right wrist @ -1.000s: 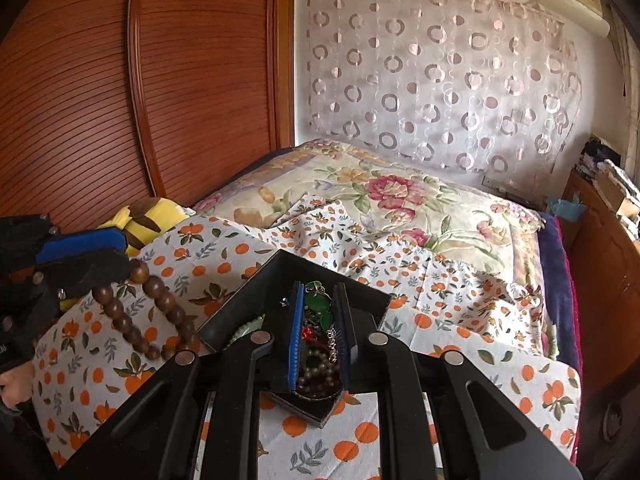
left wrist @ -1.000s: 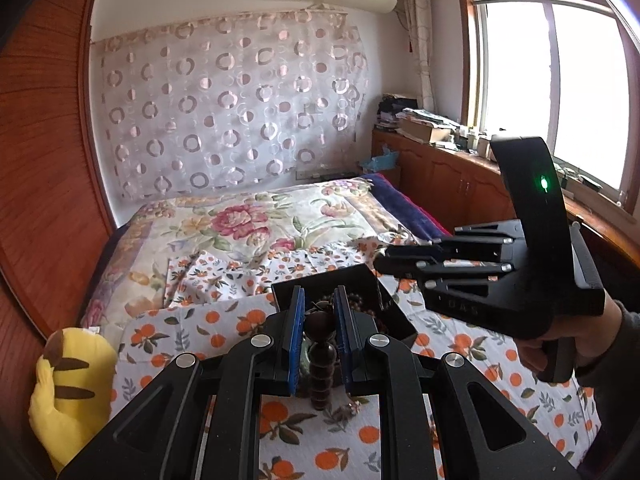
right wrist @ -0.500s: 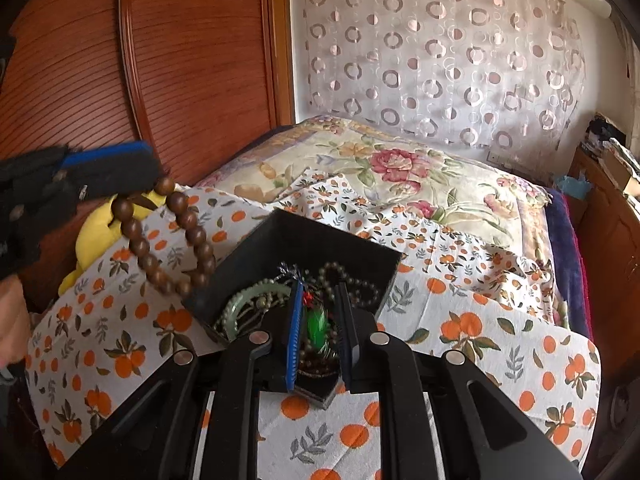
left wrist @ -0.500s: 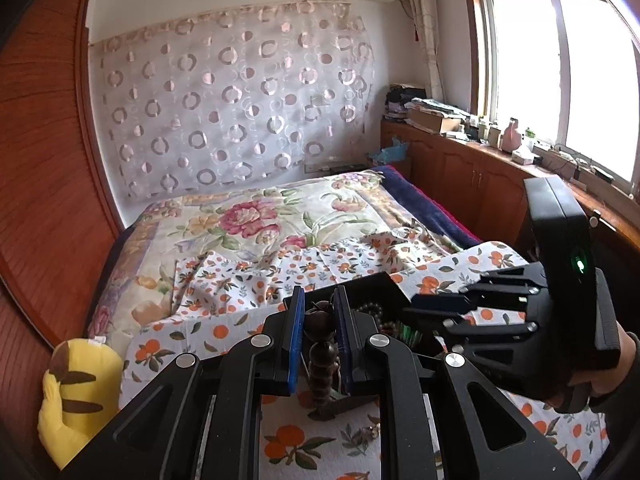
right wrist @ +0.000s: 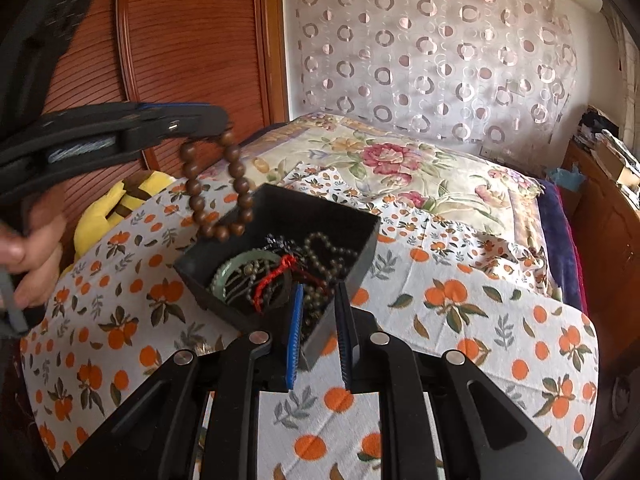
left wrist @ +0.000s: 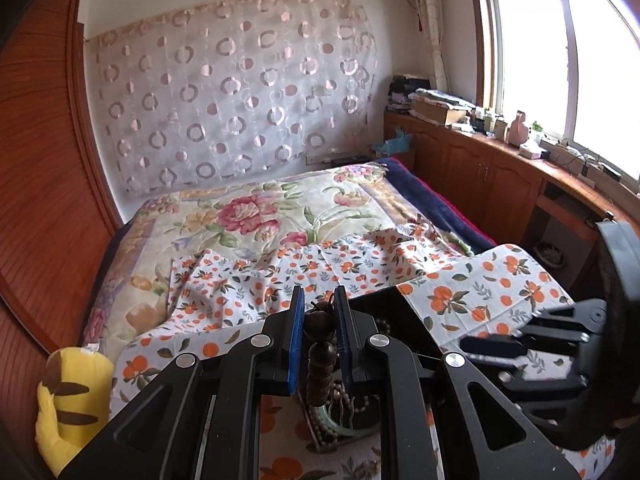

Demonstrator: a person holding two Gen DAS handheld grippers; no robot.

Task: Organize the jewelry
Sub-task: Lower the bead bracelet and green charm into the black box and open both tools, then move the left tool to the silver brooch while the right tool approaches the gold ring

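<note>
A brown wooden bead bracelet (left wrist: 319, 354) is pinched between the blue pads of my left gripper (left wrist: 318, 300). In the right wrist view the bracelet (right wrist: 245, 199) dangles as a loop from the left gripper (right wrist: 216, 120), over the far left edge of a black open box (right wrist: 288, 208). The box holds a green jade bangle (right wrist: 240, 260), a red cord (right wrist: 280, 270) and several dark bead strings. My right gripper (right wrist: 319, 292) hovers at the box's near corner. Its jaws are almost together, and nothing is visibly pinched between them. From the left wrist view the right gripper (left wrist: 464, 346) sits to the right of the box (left wrist: 384, 308).
The box sits on an orange-print cloth (right wrist: 460, 320) spread over a floral bedspread (left wrist: 256, 220). A yellow plush toy (left wrist: 68, 396) lies at the bed's left edge by the wooden wardrobe (right wrist: 192, 40). Wooden cabinets (left wrist: 480, 168) run under the window on the right. A hand (right wrist: 32, 240) grips the left tool.
My left gripper has carried the bracelet rightward until it hangs over the box. My right gripper has sunk lower towards the box's near corner. Neither jaw has visibly changed its opening.
</note>
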